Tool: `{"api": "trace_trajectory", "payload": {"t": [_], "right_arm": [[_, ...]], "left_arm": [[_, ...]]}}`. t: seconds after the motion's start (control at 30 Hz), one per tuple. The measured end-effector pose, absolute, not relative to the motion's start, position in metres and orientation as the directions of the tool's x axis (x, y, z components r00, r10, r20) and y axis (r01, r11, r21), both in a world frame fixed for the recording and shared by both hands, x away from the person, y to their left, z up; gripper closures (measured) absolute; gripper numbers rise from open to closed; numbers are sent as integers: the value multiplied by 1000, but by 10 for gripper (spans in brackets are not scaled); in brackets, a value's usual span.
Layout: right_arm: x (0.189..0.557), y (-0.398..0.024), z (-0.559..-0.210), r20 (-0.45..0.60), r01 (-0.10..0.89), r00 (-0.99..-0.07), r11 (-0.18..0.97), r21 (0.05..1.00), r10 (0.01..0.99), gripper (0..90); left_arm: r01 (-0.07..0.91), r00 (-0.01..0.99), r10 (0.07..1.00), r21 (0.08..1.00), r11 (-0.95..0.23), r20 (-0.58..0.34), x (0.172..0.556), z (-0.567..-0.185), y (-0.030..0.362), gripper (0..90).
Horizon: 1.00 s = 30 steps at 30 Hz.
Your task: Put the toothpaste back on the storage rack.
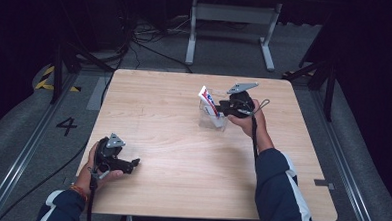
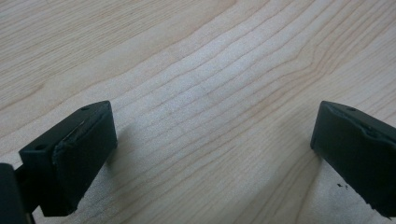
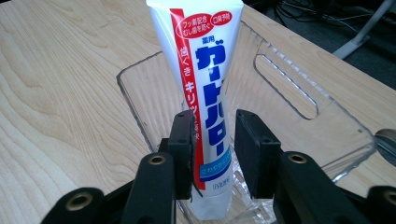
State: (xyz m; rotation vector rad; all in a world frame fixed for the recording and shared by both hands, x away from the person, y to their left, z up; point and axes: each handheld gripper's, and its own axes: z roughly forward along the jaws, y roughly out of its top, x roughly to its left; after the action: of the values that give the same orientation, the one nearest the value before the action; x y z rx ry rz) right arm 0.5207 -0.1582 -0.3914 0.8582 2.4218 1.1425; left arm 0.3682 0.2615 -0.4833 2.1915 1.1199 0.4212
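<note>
**Tube held over the clear box**

High view: One tube (image 1: pixel 209 101) is seen standing up in one clear box (image 1: pixel 212 117) near the middle of the table (image 1: pixel 172 139). The tube is held by the right gripper (image 1: pixel 223 107). The left gripper (image 1: pixel 133 164) is rested low near the table's near left corner, well apart from the box. Two grippers are counted, one tube, one box.

Left gripper view: The jaws are spread wide and nothing is held between them. Bare wood is seen under them.

Right gripper view: The tube (image 3: pixel 205 88) is pinched low down by the two narrow jaws, with its bottom end inside the box (image 3: pixel 299 107). It looks like the tube is being put in or taken out. To do it well, the tube should be kept upright and moved slowly, so the thin walls are not bumped.
</note>
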Motion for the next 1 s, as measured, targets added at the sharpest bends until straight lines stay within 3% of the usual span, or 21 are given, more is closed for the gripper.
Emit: {"api": "trace_trajectory", "payload": {"t": [1.0], "right_arm": [[491, -169, -365, -121, 337, -766, 555, 761, 631, 643]], "left_arm": [[607, 586, 810, 664, -436, -4, 368, -483, 261, 8]]}}
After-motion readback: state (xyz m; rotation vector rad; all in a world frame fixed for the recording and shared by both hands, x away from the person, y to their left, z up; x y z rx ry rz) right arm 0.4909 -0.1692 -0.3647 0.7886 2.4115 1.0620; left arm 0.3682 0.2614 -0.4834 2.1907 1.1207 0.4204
